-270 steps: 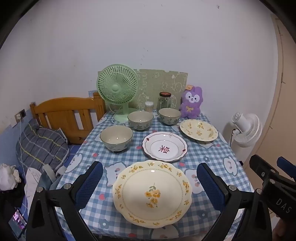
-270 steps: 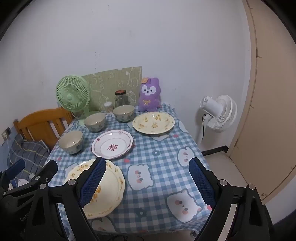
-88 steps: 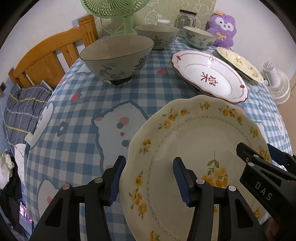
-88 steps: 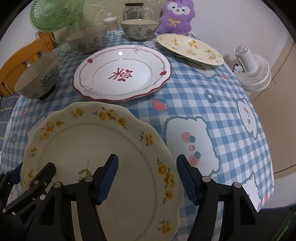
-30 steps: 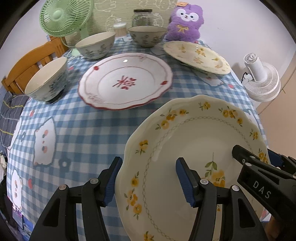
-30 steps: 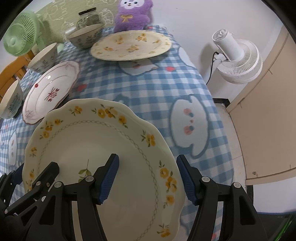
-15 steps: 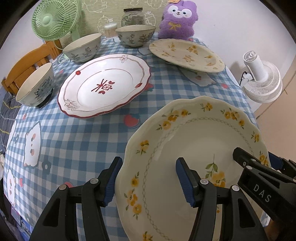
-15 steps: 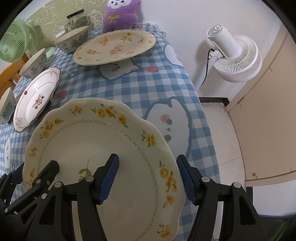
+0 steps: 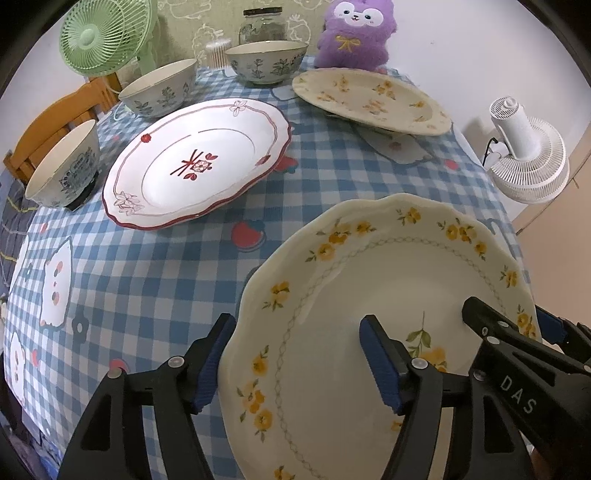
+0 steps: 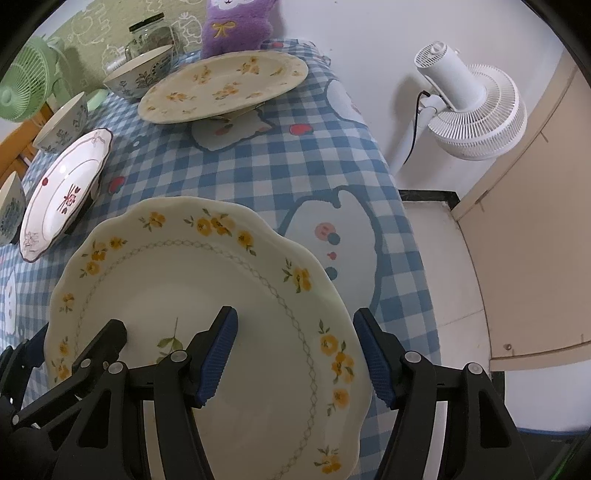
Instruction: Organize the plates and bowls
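Note:
A cream plate with yellow flowers hangs low over the front right of the checked table, between both grippers. My left gripper straddles the plate's left rim. Its jaws are opening, and the inner pad has drawn back from the plate's face. My right gripper is shut on the right rim of the plate. Farther back lie a red-trimmed white plate and a second yellow-flowered plate. Three patterned bowls stand along the left and back.
A green fan, a glass jar and a purple plush toy line the back edge. A wooden chair is at the left. Beyond the table's right edge are a white floor fan and a beige door.
Both grippers took the yellow-flowered plate by its rims and carried it from the front left toward the table's right side. In the last half second the left gripper's fingers spread wider.

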The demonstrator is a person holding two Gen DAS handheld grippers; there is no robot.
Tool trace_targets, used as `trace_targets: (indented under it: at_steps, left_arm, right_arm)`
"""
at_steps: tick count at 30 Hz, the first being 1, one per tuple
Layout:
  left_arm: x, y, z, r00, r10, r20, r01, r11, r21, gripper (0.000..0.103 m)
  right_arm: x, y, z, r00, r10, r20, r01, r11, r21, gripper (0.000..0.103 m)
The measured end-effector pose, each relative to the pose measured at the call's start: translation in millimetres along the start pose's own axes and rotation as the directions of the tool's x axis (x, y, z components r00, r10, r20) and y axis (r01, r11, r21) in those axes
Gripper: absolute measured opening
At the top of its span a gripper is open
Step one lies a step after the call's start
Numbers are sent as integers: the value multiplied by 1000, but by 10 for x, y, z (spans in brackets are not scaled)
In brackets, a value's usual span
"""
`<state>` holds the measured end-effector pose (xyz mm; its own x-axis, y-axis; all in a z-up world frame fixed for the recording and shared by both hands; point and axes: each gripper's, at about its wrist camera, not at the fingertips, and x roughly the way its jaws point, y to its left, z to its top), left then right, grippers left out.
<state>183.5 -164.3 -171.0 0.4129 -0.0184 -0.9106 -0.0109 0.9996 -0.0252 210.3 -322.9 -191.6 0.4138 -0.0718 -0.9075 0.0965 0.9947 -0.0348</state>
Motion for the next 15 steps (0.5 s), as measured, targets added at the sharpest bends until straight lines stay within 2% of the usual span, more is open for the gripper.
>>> trace_targets:
  at_steps: [3, 6, 8, 15]
  left_arm:
    - [2, 13, 12, 1000, -12, -7, 12, 1000, -2, 70]
    - [-10, 40, 19, 1000, -20, -6, 20, 1000, -7, 75]
    - [-37, 49, 23, 1000, 3, 3, -3, 1000, -9, 83]
    - [-252, 22, -3, 998, 21, 59, -21, 1000, -7, 85]
  right_arm:
    - [3, -8, 6, 1000, 8, -8, -8, 1000, -6, 69]
    - [-22, -23, 11, 1000, 18, -5, -18, 1000, -19, 70]
    - [-74, -29, 11, 1000, 16, 9, -15, 999, -33, 70]
    - [-263, -100, 14, 998, 35, 46, -33, 998, -46, 70]
